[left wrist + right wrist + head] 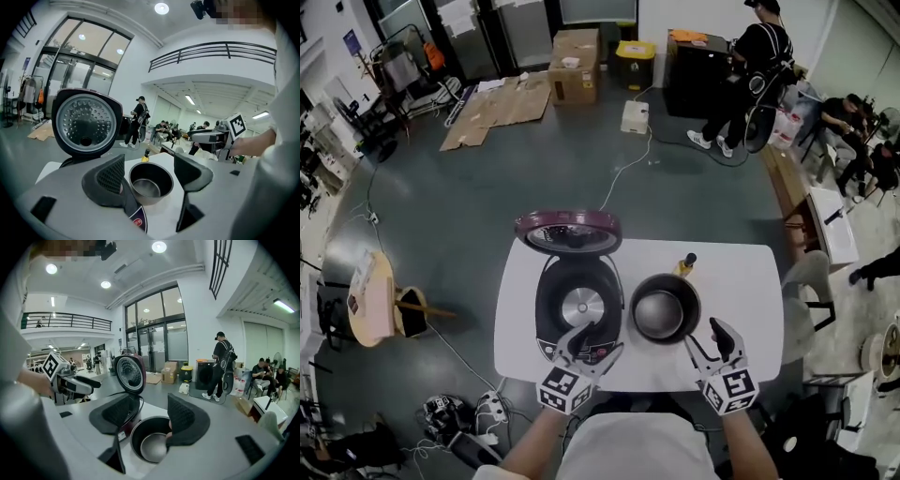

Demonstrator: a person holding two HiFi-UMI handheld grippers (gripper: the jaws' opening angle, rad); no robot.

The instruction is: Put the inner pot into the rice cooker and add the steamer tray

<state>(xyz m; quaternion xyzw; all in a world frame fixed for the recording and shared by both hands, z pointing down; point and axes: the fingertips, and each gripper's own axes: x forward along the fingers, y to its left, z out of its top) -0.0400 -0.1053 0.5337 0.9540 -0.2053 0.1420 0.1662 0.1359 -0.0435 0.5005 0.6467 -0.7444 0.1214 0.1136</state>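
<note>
One wide grey floor (534, 178) fills most of the head view. At 12 o'clock, against the far wall, stand stacked cardboard boxes (575, 64), a yellow bin (636, 64) and a black cabinet (698, 70), with flattened cardboard (497, 108) lying at 11 o'clock. A standing person (750, 75) is at 1 o'clock, and seated people are at 2 o'clock.

The white surface (741, 272) sits low in the centre. On its 9 o'clock half stands the rice cooker (577, 305), its lid (568, 232) swung up and open at the 12 o'clock side and its cavity bare. The inner pot (665, 307) stands upright on the surface just beside the cooker, at its 3 o'clock, not inside it.

The left tool (591, 349) hovers at the cooker's 6 o'clock edge with its jaws apart and nothing clamped. The right tool (710, 342) hangs at the pot's 4 o'clock, near its rim, with its jaws likewise spread and empty. A small yellow bottle (685, 264) stands at the pot's 12 o'clock.
</note>
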